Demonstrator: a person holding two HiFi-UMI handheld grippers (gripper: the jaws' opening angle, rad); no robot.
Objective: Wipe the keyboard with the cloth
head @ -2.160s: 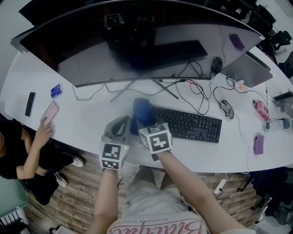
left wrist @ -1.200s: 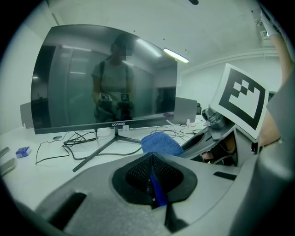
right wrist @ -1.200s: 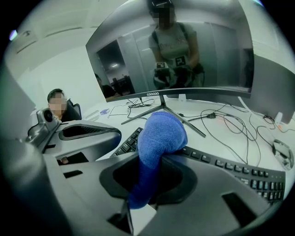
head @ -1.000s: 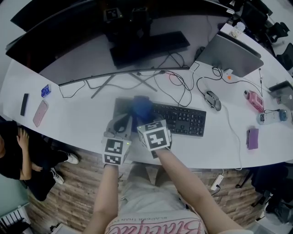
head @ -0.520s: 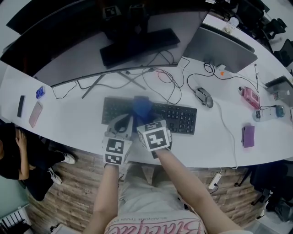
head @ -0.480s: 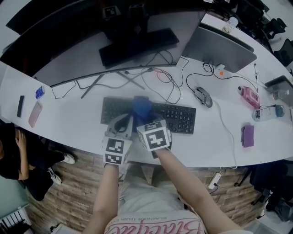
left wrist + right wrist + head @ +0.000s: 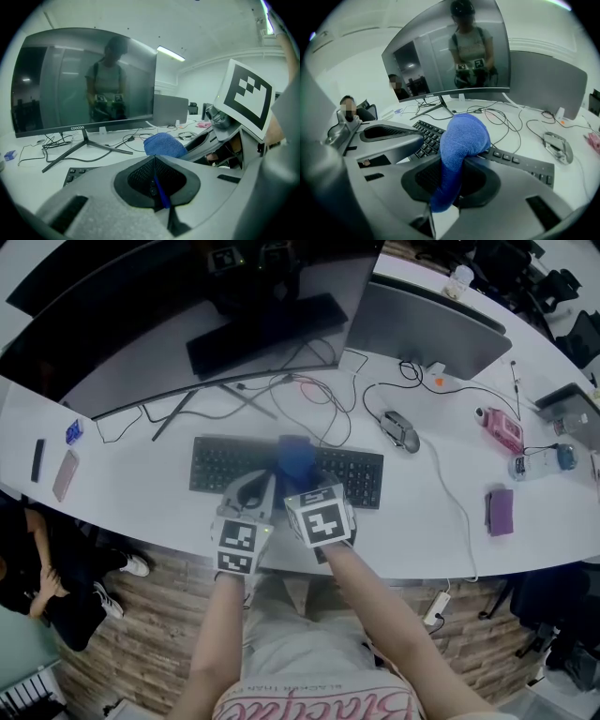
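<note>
Cloth point(image 7: 296, 457) clamped in right gripper point(image 7: 302, 482) over keyboard point(image 7: 220, 465) middle, near desk point(image 7: 141, 498) front edge; left gripper point(image 7: 251, 487) beside, jaws pressed together.

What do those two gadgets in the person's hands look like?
Both the left gripper and right gripper are grey moulded shells ending in two broad fingers with dark textured pads. Each carries a white cube printed with black square markers. The forearms are bare, no sleeves showing.

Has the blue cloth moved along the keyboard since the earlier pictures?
Yes. The cloth, earlier at the left end of the keyboard, now sits near its middle: it moved right.
</note>
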